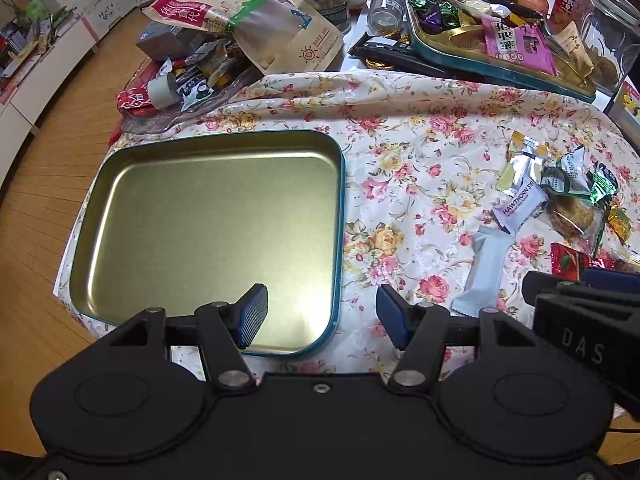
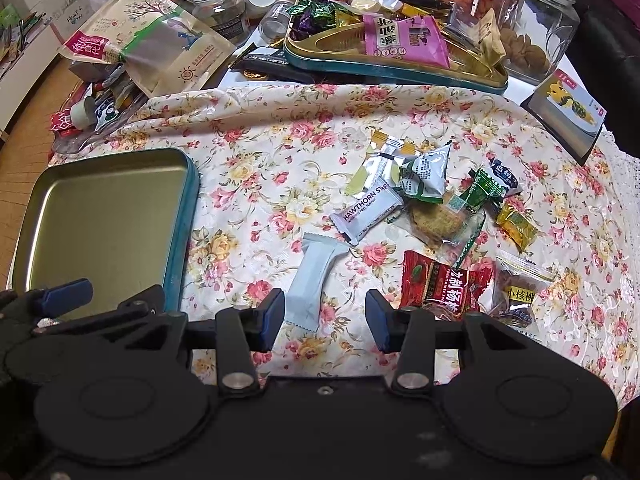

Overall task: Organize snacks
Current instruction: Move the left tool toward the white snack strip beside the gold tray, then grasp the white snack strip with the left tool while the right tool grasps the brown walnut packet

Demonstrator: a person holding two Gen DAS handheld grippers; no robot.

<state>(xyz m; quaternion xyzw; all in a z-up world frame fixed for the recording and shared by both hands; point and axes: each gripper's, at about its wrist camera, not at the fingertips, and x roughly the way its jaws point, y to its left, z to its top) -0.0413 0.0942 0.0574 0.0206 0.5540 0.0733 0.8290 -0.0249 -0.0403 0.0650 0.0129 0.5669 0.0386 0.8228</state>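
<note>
Both grippers hang over the flowered cloth on the bench, tilted steeply down. The left gripper has its fingers spread wide with nothing between them; its left finger sits over the near right corner of the empty gold tin, the right finger over bare cloth just past the tin's teal rim. The right gripper also stands parted and empty. Just beyond its left finger lies a plain pale-blue packet, its lower end reaching into the gap between the fingers without touching either. Beyond the right finger sits a red snack packet, with a clear walnut bag to its right. Farther ahead of the fingers lies the loose heap: a white Hawthorn bar, a wrapped biscuit, silver and green sweets. At the far edge of the bench a second tin is piled with packets.
</note>
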